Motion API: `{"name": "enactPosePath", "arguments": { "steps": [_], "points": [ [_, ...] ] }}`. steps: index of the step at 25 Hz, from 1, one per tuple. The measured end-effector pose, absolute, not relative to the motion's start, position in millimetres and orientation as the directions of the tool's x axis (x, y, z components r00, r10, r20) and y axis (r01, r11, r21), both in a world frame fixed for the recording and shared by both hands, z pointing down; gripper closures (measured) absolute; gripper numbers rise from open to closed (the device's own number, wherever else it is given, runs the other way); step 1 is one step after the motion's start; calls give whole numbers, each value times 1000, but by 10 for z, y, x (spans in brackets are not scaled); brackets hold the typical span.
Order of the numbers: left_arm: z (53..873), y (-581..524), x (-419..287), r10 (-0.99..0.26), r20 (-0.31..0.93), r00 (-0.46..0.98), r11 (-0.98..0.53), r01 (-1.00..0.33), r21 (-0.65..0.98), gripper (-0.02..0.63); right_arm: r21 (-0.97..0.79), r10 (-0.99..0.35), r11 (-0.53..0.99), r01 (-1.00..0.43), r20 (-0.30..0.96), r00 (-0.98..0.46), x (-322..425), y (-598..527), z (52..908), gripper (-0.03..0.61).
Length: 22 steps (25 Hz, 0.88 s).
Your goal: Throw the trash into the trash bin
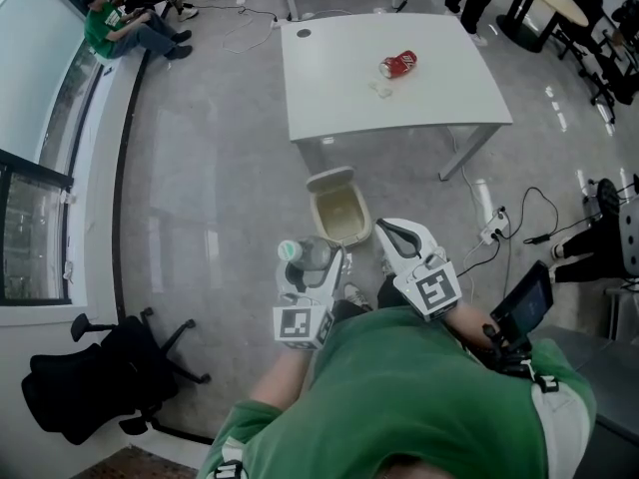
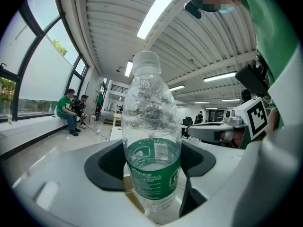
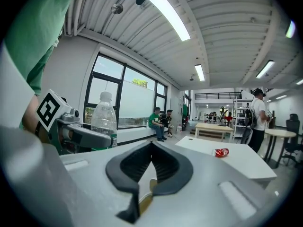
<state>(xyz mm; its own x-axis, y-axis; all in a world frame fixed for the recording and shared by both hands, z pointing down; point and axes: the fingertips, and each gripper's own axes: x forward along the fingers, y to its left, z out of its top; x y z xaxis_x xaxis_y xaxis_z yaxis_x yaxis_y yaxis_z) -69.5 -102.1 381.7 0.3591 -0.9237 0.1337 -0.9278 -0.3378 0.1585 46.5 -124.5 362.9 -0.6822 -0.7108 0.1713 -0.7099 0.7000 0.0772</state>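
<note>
A clear plastic bottle (image 2: 151, 145) with a green label and a pale cap stands upright between the jaws of my left gripper (image 2: 152, 167), which is shut on its lower half. In the head view that bottle (image 1: 312, 254) and left gripper (image 1: 310, 267) hang just short of the beige trash bin (image 1: 341, 230), whose lid is flipped open. My right gripper (image 1: 387, 233) sits beside the bin's right rim, and its jaws (image 3: 151, 148) are shut with nothing in them. A crushed red can (image 1: 397, 64) lies on the white table (image 1: 339, 98) beyond the bin; the red can (image 3: 220, 152) also shows in the right gripper view.
A small clear scrap (image 1: 380, 89) lies by the can. A black office chair (image 1: 110, 382) stands at the lower left. A power strip with cables (image 1: 492, 232) lies on the floor at right. People sit by the window (image 1: 125, 23). A black device (image 1: 524, 305) is at the person's right side.
</note>
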Motion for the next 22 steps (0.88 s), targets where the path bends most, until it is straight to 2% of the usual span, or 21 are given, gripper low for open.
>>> {"name": "enactPosePath", "arguments": {
  "steps": [7,13,22],
  "points": [
    [3856,-1291,-709,-930,145,338,-313,-934,169,282,132,-691,722,-680,196,-696,446,-1554,3699,575],
    [3984,-1502,-667,-927,175,331,-307,-939,153,282,86,-679,731,-677,191,-709,463,-1824,3790,575],
    [4331,-1836,-620,-920,241,309,-287,-950,124,281,52,-639,759,-649,252,-727,456,-2233,4149,575]
  ]
}}
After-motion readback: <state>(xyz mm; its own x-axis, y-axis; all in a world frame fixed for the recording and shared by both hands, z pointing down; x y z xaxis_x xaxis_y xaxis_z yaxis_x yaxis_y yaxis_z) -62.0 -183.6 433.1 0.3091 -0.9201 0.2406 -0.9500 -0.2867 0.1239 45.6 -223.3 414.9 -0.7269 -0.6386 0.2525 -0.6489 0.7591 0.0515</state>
